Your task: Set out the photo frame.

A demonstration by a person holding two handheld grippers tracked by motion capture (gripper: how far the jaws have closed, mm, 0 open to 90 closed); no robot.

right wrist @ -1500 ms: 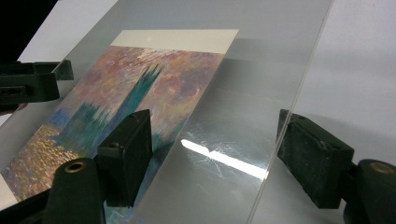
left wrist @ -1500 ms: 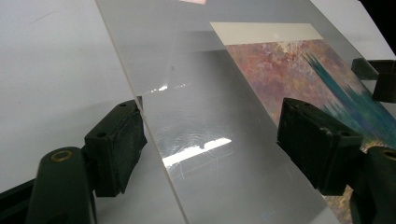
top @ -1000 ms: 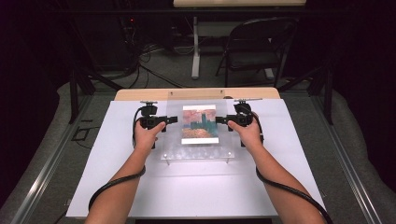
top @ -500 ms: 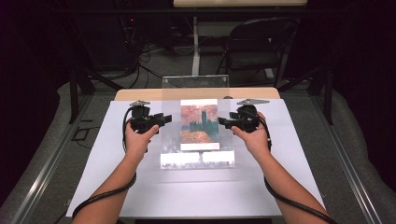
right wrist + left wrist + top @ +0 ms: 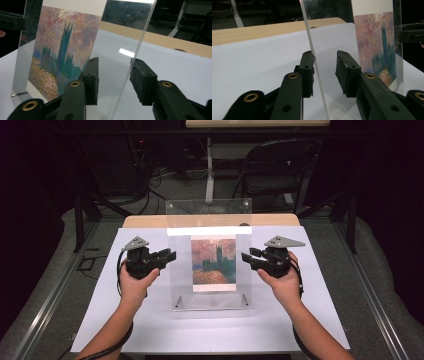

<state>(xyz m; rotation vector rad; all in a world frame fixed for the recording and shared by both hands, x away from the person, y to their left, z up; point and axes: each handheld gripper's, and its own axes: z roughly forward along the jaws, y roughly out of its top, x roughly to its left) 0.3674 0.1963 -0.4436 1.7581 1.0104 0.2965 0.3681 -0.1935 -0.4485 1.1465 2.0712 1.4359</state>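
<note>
A clear frame [image 5: 209, 270] stands upright at the middle of the white sheet [image 5: 100, 320] on the table, with a print [image 5: 213, 262] of a tower under a pink sky inside it. The left gripper [image 5: 167, 256] sits at the frame's left edge, jaws apart on either side of the pane [image 5: 312, 52]; one pad [image 5: 308, 72] looks just beside it. The right gripper [image 5: 248, 257] sits at the right edge, jaws likewise apart around the pane [image 5: 136, 55], not clamped. A chair [image 5: 272, 170] stands far behind the table.

Glossy clear acrylic frame [image 5: 209, 270], matt white table sheet [image 5: 310, 315], wooden edge [image 5: 145, 221]
</note>
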